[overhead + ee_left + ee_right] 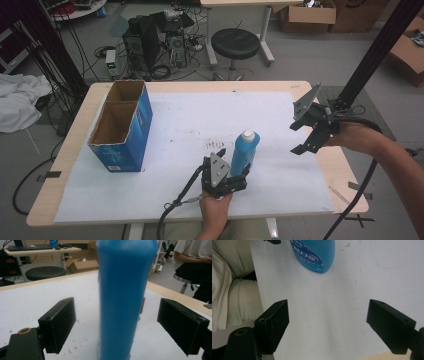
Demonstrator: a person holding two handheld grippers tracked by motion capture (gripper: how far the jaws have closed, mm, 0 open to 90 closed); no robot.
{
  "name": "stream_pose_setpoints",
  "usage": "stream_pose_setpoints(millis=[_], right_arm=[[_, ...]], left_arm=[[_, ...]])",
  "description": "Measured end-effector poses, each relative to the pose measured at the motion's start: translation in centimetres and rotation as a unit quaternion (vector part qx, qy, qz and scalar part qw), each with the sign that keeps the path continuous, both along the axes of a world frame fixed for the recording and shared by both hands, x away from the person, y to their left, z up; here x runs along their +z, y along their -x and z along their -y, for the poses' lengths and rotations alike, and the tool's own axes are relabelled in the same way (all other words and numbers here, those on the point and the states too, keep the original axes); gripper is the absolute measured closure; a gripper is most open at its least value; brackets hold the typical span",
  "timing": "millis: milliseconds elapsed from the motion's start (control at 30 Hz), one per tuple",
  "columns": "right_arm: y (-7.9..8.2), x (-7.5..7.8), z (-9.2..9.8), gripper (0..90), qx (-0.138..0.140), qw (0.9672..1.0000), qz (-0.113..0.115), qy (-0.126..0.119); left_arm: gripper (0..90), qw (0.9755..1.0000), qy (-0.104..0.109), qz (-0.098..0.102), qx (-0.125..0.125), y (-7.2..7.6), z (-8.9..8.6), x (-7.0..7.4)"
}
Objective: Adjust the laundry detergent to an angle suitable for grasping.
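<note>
On white-papered wooden tabletop (pixel 280 200): one upright blue plastic bottle with white cap (pixel 244 151), near centre; one open-topped blue cardboard box (pixel 122 125), two compartments, at 9 o'clock. Left gripper (pixel 239 181), at 6 o'clock: jaws spread either side of bottle, apart from it. Right gripper (pixel 299 137), at 3 o'clock, raised: jaws spread, holding nothing.

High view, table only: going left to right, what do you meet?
Blue cardboard box → left gripper, jaws open either side of the bottle → blue bottle → right gripper, open, raised near the right edge.
</note>
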State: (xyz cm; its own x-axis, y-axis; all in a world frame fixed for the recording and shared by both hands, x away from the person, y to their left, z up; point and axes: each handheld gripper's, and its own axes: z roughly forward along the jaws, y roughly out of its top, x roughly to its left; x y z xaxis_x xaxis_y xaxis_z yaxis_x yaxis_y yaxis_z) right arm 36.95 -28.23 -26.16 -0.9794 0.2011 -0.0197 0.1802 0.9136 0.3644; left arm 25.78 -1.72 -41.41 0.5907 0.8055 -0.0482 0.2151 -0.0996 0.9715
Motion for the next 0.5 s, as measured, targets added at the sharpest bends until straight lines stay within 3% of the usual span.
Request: stream_pose_setpoints(millis=[500], right_arm=[[0.0, 0.0, 0.2, 18.1, -0.001, 1.0000, 0.001, -0.004]], left_arm=[[15.8, 1.0000, 0.001, -0.003, 0.004, -2.0, 1.2, 0.2]])
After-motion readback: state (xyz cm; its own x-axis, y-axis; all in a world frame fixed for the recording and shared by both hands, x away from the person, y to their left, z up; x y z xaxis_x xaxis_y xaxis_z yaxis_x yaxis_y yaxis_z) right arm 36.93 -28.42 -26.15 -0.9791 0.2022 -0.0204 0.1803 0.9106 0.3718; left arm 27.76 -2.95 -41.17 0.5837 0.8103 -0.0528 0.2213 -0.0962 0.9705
